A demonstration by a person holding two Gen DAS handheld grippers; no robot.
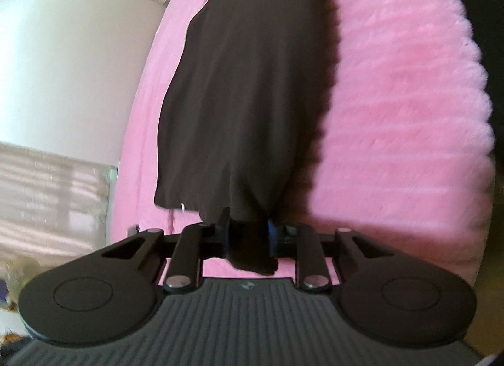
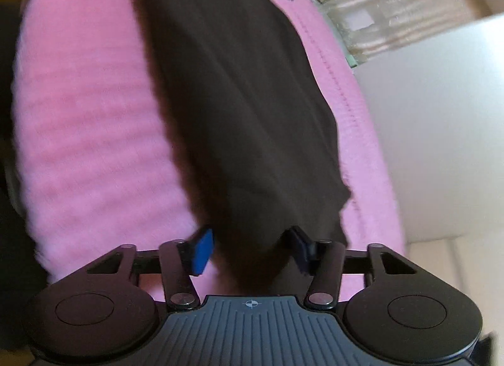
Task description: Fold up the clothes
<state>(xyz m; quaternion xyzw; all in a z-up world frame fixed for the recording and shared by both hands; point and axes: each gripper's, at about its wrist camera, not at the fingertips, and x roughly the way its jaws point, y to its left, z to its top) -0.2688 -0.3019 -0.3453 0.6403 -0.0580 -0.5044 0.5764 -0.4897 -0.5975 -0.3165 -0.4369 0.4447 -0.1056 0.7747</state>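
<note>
A dark brown garment [image 1: 239, 88] lies stretched over a fluffy pink blanket [image 1: 403, 107]. My left gripper [image 1: 249, 233] is shut on the garment's near edge, with a fold of cloth hanging between the fingers. In the right wrist view the same garment [image 2: 239, 107] runs away from me over the pink blanket [image 2: 88, 114]. My right gripper [image 2: 252, 249] has its blue-padded fingers [image 2: 201, 252] set wider apart, with a thick bunch of the garment's edge between them.
A white wall or cabinet side [image 1: 69, 60] stands left of the blanket in the left wrist view and shows in the right wrist view [image 2: 441, 133] on the right. A curtained window area [image 2: 393, 3] is at the far right. The blanket's outer edge [image 1: 482, 88] drops into darkness.
</note>
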